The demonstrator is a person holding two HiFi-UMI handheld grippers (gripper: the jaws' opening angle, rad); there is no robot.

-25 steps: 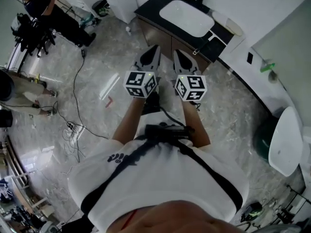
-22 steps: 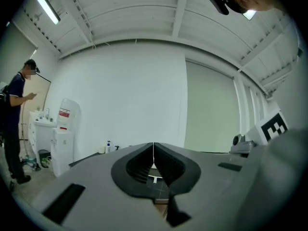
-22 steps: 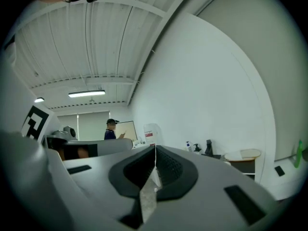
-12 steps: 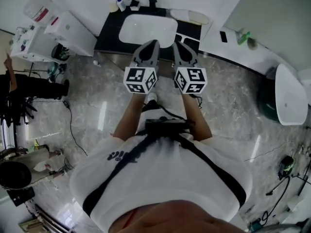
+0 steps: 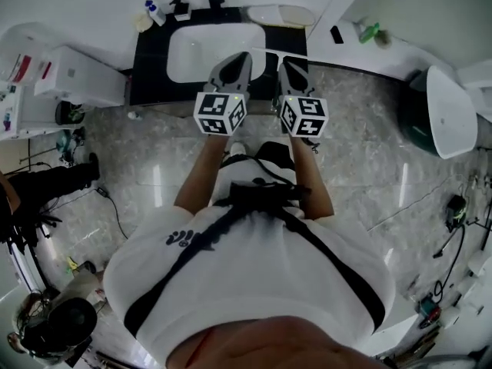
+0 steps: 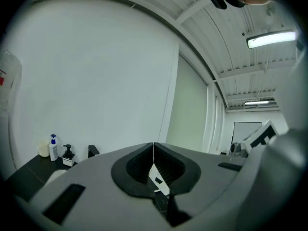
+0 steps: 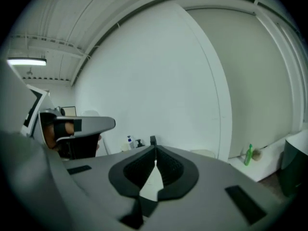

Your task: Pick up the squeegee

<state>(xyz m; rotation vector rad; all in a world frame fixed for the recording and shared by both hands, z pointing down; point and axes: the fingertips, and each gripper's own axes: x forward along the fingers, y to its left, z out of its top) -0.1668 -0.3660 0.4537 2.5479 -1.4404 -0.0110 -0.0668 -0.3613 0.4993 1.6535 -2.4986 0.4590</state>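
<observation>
Black countertop [image 5: 146,71] ahead, white basin [image 5: 192,52] set in it, and both tools point straight at it. The left gripper [image 5: 233,60] hangs over the basin's right rim with its jaws pressed together and nothing between them. The right gripper [image 5: 287,64] sits just right of the basin, also closed tight and empty.

So where's the squeegee? No view shows it plainly. The best candidate is a pale strip [image 5: 266,52] on the counter just right of the basin, peeking out between the two tool tips. Its long axis can't be read while the tools cover it.

If that's the squeegee, it lies forward and below, nearer the right gripper. That tool must open before dropping onto it. Soap bottles [image 5: 151,11] stand at the basin's far-left corner, well clear.
</observation>
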